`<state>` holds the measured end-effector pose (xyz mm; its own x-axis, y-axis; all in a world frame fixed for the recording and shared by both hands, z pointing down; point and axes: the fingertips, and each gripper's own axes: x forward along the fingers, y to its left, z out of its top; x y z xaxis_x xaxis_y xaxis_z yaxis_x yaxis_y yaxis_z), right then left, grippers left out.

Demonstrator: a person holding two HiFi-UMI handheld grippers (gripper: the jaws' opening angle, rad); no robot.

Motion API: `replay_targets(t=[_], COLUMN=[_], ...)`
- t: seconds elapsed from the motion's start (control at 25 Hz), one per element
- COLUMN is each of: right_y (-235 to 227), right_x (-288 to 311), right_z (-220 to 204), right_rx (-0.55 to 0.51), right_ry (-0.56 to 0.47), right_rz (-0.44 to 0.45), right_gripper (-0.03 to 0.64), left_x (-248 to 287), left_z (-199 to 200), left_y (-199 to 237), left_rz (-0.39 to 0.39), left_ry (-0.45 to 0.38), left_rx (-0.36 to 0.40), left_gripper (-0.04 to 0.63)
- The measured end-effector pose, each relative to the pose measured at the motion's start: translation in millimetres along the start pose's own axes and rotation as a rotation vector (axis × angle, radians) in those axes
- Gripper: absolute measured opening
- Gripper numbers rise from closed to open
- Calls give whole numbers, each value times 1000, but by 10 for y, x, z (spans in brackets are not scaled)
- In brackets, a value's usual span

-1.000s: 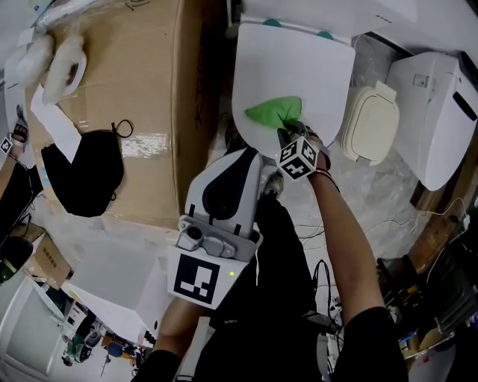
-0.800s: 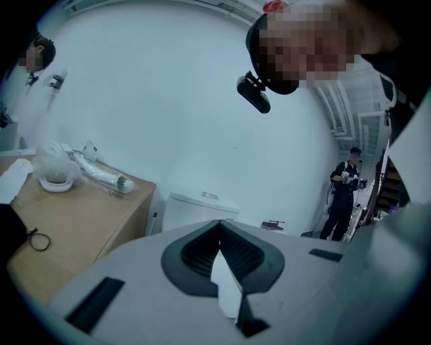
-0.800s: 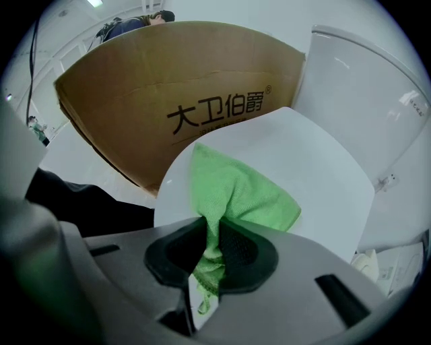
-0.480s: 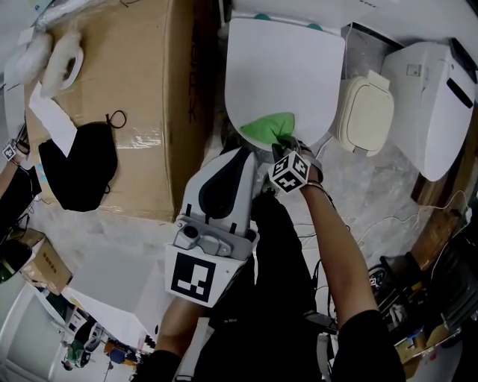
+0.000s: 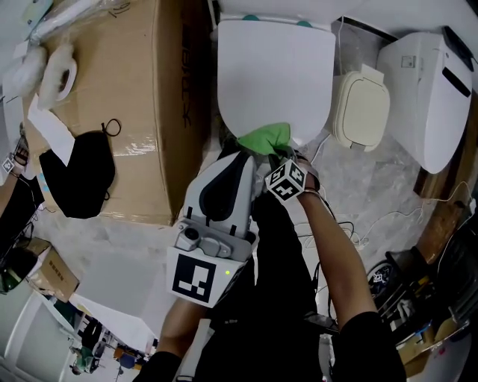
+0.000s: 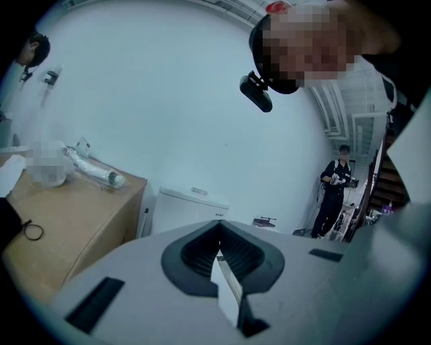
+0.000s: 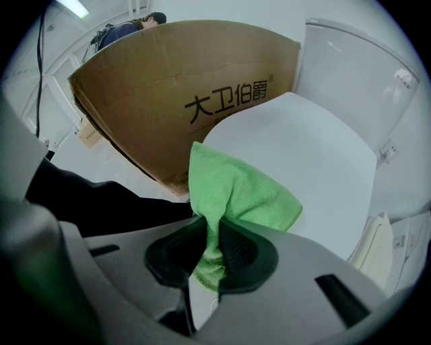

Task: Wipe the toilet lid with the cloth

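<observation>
Right gripper (image 7: pixel 214 251) pinches the cloth (image 7: pixel 232 192) at the lid's (image 7: pixel 303 155) near edge, so I guess wiping is nearly done.

Even, cool white light fills the room and casts only soft shadows. From above, the toilet lid (image 5: pixel 272 74) looks nearly washed out. Both gripper views bend hard toward dark rims. A ceiling strip light (image 7: pixel 75 8) glares there, and the cloth (image 7: pixel 232 192) looks crisp.
</observation>
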<state>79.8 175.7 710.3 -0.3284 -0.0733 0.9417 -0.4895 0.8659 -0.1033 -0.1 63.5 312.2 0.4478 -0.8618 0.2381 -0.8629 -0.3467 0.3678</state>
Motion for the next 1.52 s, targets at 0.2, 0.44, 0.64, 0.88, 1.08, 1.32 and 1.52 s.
replay_targets(t=[0.2, 0.44, 0.64, 0.88, 1.08, 1.32, 1.52], right_y=[-56, -651, -1478, -2523, -3106, -3426, -3583], right_x=[-353, -763, -947, -1075, -1018, -800, -622], right_z=[145, 332, 676, 972, 1087, 1084, 1057], right_rx=[248, 554, 568, 632, 609, 585, 564], right_ry=[-188, -404, -496, -523, -457, -375, -303], right_rz=[32, -24, -157, -321, -394, -416, -430], right_gripper=[64, 64, 64, 64, 64, 64, 64], left_x=[135, 423, 617, 840, 1050, 1255, 1359], left_z=[19, 153, 195, 236, 275, 271, 235], left_y=[36, 134, 242, 388, 508, 645, 735], left_rz=[-18, -41, -55, -64, -85, -98, -105], left_ry=[23, 27, 48, 73, 87, 107, 129], left_rx=[-2, 8, 11, 3, -3, -14, -20], left_gripper=[-2, -2, -2, -2, -2, -2, -2])
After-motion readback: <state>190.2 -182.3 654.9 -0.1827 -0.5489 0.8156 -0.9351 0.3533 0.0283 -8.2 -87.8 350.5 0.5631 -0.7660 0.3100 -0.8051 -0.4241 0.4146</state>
